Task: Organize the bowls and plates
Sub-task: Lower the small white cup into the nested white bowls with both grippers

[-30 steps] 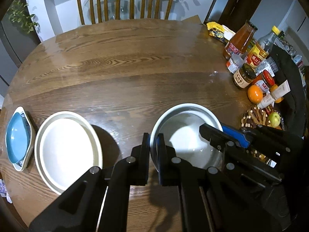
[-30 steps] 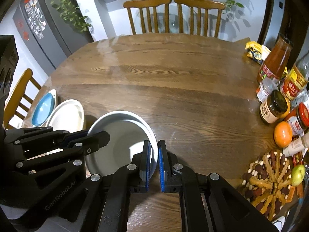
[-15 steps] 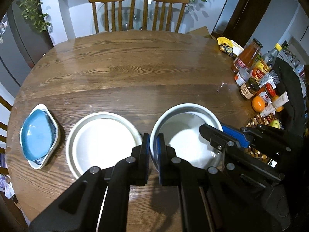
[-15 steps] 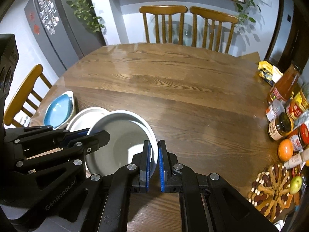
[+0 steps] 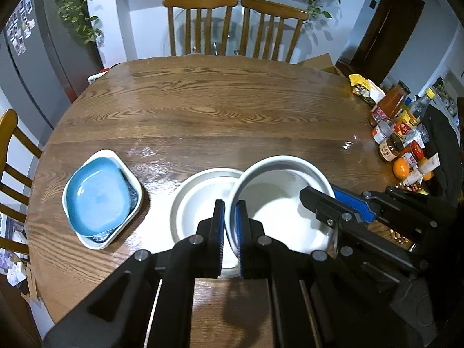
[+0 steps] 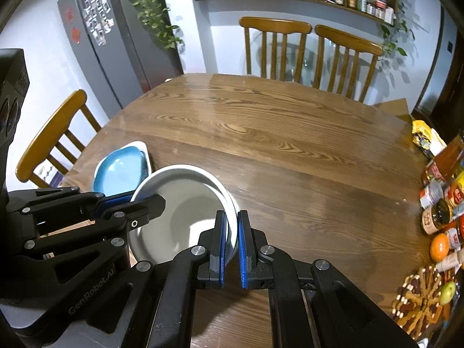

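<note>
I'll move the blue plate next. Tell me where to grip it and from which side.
Grip the blue plate by its thin raised rim, on the near-right edge beside the lower white plate. It lies flat, nested in a white dish, so only the rim offers the tool a pinch.

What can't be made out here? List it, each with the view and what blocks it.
1. Left wrist view: the held white bowl covers the right side of the white plate; contact between them is unclear.
2. Left wrist view: the blue plate hides most of the patterned dish beneath it.
3. Right wrist view: the snack tray is cut off by the picture's edge, and the labels on the jars are too small to read.
</note>
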